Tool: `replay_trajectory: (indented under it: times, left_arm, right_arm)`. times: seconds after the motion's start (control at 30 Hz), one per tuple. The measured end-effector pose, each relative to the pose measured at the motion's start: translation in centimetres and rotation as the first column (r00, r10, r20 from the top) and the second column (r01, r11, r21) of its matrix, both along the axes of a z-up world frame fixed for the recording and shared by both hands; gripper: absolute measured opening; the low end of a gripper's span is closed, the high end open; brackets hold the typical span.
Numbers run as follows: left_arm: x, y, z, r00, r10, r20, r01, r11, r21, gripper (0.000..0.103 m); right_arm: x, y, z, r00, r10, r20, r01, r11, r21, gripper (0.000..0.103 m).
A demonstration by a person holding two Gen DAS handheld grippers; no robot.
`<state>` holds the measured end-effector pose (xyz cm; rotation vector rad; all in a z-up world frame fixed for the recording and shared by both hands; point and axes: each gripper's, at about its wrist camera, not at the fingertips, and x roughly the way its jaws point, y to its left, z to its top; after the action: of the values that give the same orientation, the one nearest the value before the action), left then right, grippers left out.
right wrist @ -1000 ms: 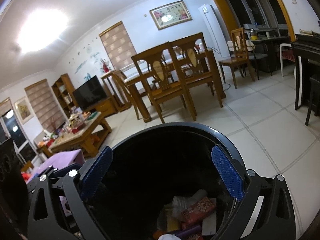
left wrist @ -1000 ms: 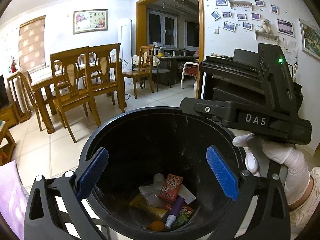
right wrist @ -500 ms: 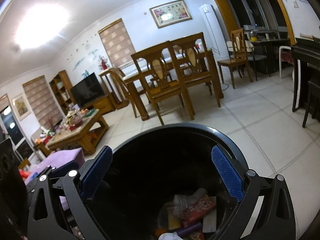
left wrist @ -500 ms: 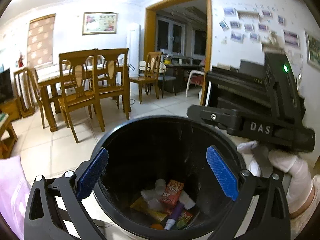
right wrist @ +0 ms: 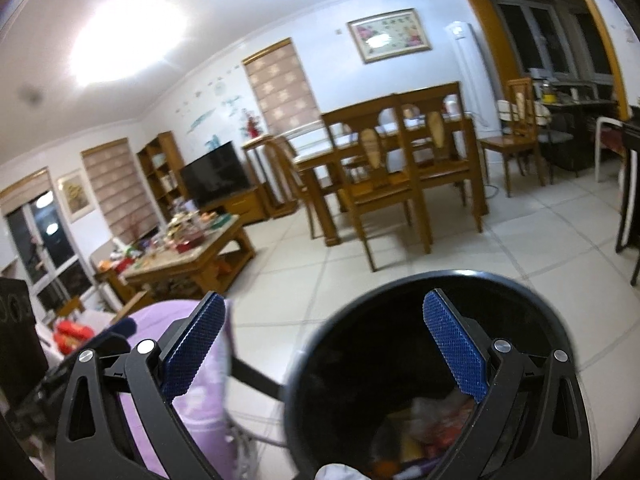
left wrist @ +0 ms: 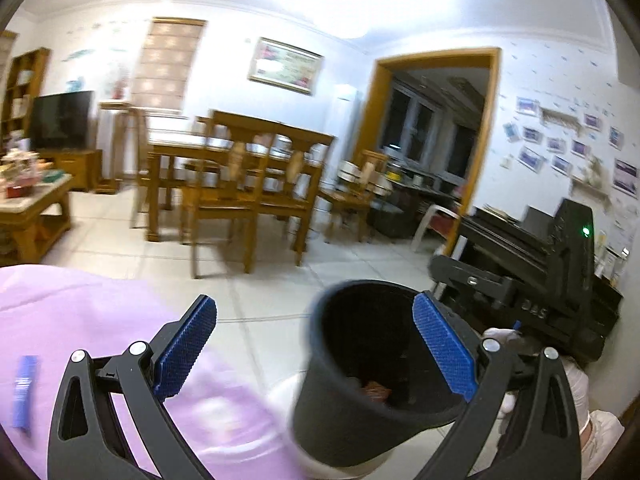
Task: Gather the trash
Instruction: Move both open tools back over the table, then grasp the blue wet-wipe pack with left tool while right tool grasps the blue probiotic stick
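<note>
left gripper (left wrist: 312,354) spread wide, empty. right gripper (right wrist: 324,352) also wide, nothing held. black bin (left wrist: 372,376) on floor, low right of left gripper. blue wrapper (left wrist: 24,390) lies on purple cloth (left wrist: 100,332), far left, long axis near upright; left hand nearer, judged.

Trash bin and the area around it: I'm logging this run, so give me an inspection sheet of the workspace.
Surface: pale tiled floor; purple cloth at lower left.
Job's things: black trash bin upright, blurred wrappers at its bottom.
Clutter: blue strip lying on the cloth; crowded coffee table.
Grippers: left gripper open, empty; right gripper open, empty.
Cables: one by the dining table, trailing on the floor.
Surroundings: television, framed picture.
</note>
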<state>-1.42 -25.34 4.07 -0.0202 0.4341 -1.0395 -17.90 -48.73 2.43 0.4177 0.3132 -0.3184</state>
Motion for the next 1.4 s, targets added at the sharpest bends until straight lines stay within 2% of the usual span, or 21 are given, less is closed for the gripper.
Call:
replay_trajectory:
  times: [0.13, 0.2, 0.3, 0.4, 0.5, 0.57, 0.7, 0.83, 0.93, 1.03, 1.07, 1.13, 1.3, 1.33, 1.4]
  left_arm:
    - [2.7, 5.3, 0.4, 0.989, 0.144, 0.02, -0.145, 0.988, 0.051, 0.098]
    - [5.2, 8.6, 0.1, 0.971, 0.239, 0.007, -0.239, 0.968, 0.083, 0.098]
    - [9.1, 13.1, -0.5, 0.924, 0.38, -0.04, -0.372, 0.919, 0.134, 0.098]
    - [11.8, 16.3, -1.4, 0.869, 0.493, -0.037, -0.48, 0.859, 0.178, 0.098]
    - [14.9, 18.4, -2.5, 0.823, 0.565, -0.053, -0.539, 0.807, 0.242, 0.098]
    - [16.8, 19.2, -3.5, 0.802, 0.592, -0.075, -0.55, 0.782, 0.294, 0.098]
    - [19.6, 19.3, -5.0, 0.794, 0.602, -0.088, -0.53, 0.755, 0.386, 0.098]
    - [20.5, 19.7, -6.7, 0.784, 0.609, -0.125, -0.506, 0.742, 0.439, 0.098]
    - [20.9, 19.9, -7.0, 0.776, 0.612, -0.153, -0.497, 0.743, 0.449, 0.096]
    - [21.4, 20.2, -7.9, 0.774, 0.605, -0.184, -0.462, 0.74, 0.488, 0.069]
    - [21.5, 20.2, -7.7, 0.783, 0.599, -0.17, -0.46, 0.74, 0.49, 0.059]
    - [21.5, 20.3, -7.6, 0.791, 0.594, -0.146, -0.455, 0.731, 0.508, 0.053]
    - [21.4, 22.1, -7.5, 0.796, 0.571, -0.199, -0.439, 0.772, 0.459, 0.043]
    - [21.4, 22.6, -7.6, 0.793, 0.572, -0.208, -0.442, 0.776, 0.449, 0.042]
    - [21.2, 23.0, -7.5, 0.785, 0.584, -0.206, -0.454, 0.77, 0.449, 0.042]
  right_arm:
    - [3.1, 3.7, 1.1, 0.998, 0.06, -0.021, -0.06, 0.998, -0.004, 0.098]
    - [5.3, 5.9, 1.5, 0.993, 0.105, -0.051, -0.105, 0.994, 0.004, 0.098]
    - [8.3, 9.6, 1.7, 0.98, 0.177, -0.092, -0.178, 0.984, -0.003, 0.098]
    - [10.7, 13.1, 1.4, 0.962, 0.242, -0.129, -0.246, 0.969, -0.022, 0.098]
    - [13.2, 17.0, 1.2, 0.932, 0.311, -0.184, -0.323, 0.945, -0.041, 0.098]
    - [14.7, 19.4, 1.2, 0.913, 0.345, -0.217, -0.364, 0.93, -0.054, 0.098]
    - [17.8, 24.2, 0.8, 0.865, 0.408, -0.291, -0.447, 0.891, -0.081, 0.098]
    - [20.6, 28.5, 0.1, 0.813, 0.452, -0.367, -0.514, 0.853, -0.087, 0.098]
    - [22.9, 30.9, -0.7, 0.786, 0.458, -0.416, -0.539, 0.837, -0.097, 0.098]
    - [25.1, 31.9, -2.1, 0.749, 0.469, -0.467, -0.56, 0.826, -0.068, 0.098]
    - [25.6, 32.5, -2.4, 0.739, 0.473, -0.479, -0.565, 0.823, -0.06, 0.097]
    - [26.4, 33.7, -3.3, 0.719, 0.476, -0.507, -0.575, 0.816, -0.05, 0.092]
    - [28.0, 35.3, -5.2, 0.669, 0.478, -0.569, -0.591, 0.806, -0.019, 0.071]
    - [28.5, 35.6, -5.6, 0.656, 0.475, -0.586, -0.596, 0.803, -0.016, 0.069]
    - [29.1, 36.2, -6.4, 0.64, 0.46, -0.615, -0.599, 0.8, -0.026, 0.056]
